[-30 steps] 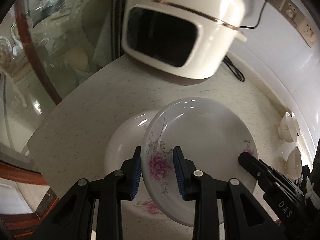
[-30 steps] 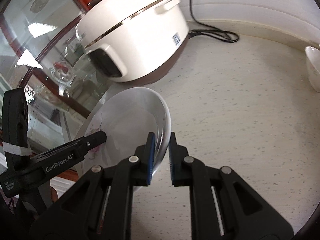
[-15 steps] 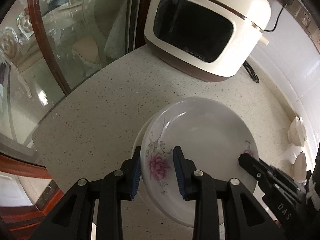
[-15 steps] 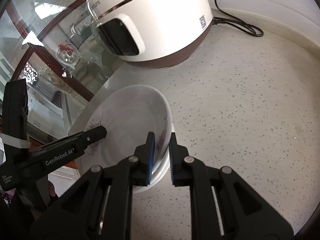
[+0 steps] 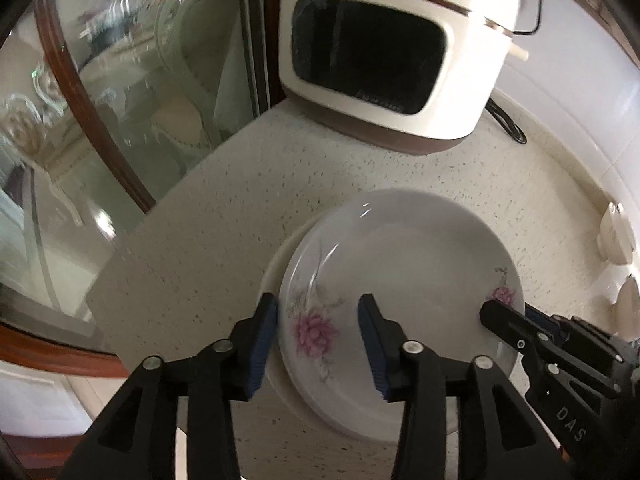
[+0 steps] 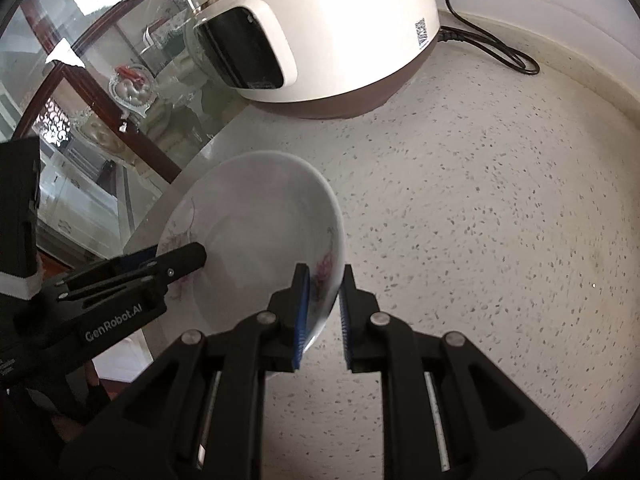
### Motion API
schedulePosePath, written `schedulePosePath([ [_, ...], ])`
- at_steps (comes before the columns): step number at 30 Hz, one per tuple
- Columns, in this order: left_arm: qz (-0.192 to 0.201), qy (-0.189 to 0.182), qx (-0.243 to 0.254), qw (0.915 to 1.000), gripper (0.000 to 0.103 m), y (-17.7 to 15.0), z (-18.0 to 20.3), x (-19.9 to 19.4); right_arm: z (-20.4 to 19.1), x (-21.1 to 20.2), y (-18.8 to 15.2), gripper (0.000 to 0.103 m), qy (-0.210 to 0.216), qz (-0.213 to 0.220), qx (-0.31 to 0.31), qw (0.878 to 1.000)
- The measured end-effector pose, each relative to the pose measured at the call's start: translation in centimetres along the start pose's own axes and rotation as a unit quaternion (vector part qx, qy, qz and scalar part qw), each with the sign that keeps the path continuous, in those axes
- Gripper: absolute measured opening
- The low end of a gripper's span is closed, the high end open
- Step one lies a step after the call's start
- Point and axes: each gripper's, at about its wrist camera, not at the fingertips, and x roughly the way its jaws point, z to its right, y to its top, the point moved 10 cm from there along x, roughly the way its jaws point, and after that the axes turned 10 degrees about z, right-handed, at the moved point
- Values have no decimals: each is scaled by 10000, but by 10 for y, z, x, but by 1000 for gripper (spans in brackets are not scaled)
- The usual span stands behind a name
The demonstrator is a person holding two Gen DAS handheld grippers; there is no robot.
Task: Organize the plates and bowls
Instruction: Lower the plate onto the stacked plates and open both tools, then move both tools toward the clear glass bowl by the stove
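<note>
The left wrist view looks forward and down along its own 2 fingers (image 5: pixel 264 336), from close above the speckled surface (image 5: pixel 224 208), facing the white cooker (image 5: pixel 392 52) at the back and a glass cabinet door (image 5: pixel 120 92) to its left. The right wrist view looks down along its own fingers (image 6: pixel 300 316) at much the same height, and faces the same cooker (image 6: pixel 320 28) from farther right, showing its side. Both views share the flowered plate (image 5: pixel 400 280) close before the lens, the cooker and the surface. Each view also catches the other gripper: the right gripper (image 5: pixel 508 320) at the lower right, the left gripper (image 6: pixel 176 260) at the lower left.
</note>
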Motion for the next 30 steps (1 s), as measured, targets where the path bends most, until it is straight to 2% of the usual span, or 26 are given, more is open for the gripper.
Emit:
schedulePosePath([
  [4, 126, 3, 152, 9998, 46, 6, 6, -5, -4, 0, 1, 20, 11, -2, -157, 9999],
  [10, 153, 85, -13, 9998, 47, 10, -1, -4, -8, -4, 3, 21, 94, 56, -320, 9994],
  [14, 250, 89, -38, 9996, 54, 14, 1, -8, -4, -5, 2, 24, 75, 36, -271, 9996],
  [18, 363, 64, -10, 9993, 60, 21, 6, -12, 5, -7, 5, 40, 51, 71, -48, 10000],
  [23, 529, -55, 153, 9985, 74, 32, 22, -20, 17, -16, 10, 46, -6, 208, 114, 9997],
  [25, 588, -131, 258, 9979, 77, 37, 31, -22, 22, -20, 10, 52, -40, 268, 186, 9995],
  [30, 712, -471, 535, 9949, 83, 50, 67, -28, 51, -40, 16, 57, -238, 467, 511, 9973],
])
